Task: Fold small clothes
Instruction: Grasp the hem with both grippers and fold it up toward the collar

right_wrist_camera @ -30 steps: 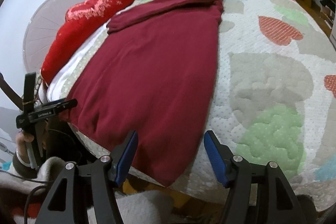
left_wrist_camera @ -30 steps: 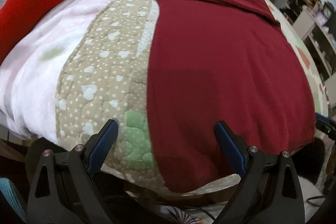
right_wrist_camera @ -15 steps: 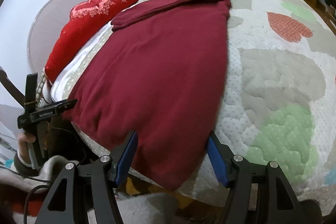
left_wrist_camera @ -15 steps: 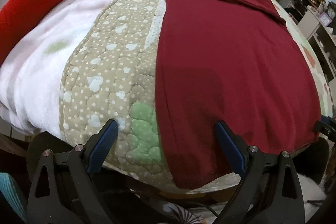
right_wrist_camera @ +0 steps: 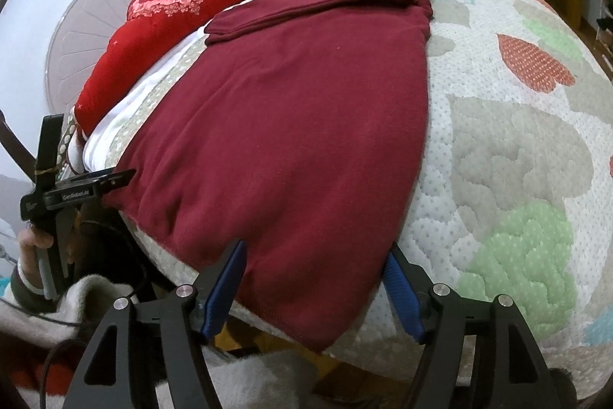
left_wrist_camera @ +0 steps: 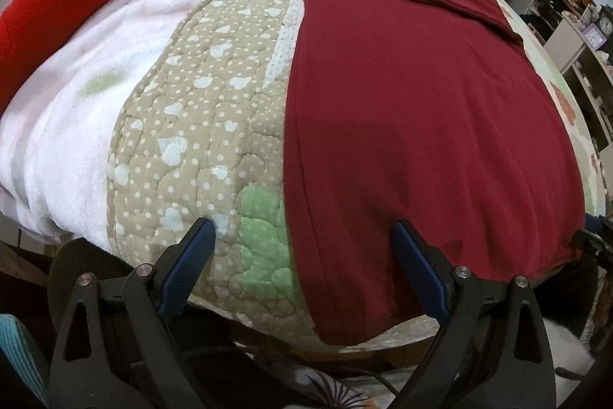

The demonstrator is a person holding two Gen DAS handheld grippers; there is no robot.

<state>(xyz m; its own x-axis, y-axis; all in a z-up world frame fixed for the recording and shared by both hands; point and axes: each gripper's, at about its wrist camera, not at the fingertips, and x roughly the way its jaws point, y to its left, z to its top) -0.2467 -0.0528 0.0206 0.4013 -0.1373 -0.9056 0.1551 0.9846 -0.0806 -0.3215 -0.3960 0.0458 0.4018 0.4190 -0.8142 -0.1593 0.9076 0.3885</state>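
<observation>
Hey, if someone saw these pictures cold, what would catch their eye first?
The dark red garment dominates, spread flat on the heart-patterned quilt with its far end folded over. Both grippers sit at its near hem with jaws open, the left gripper at one corner and the right gripper at the other. A bright red blanket lies bunched along the bed's left edge.

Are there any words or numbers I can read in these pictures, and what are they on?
"GenRobot.AI", probably; small white print on the black left gripper, seen from the right wrist view.
Two small clocks on a white shelf: numbers too tiny to read.
Dark red garment, heart-patterned quilt, red embroidered blanket: patterns only, no words.
</observation>
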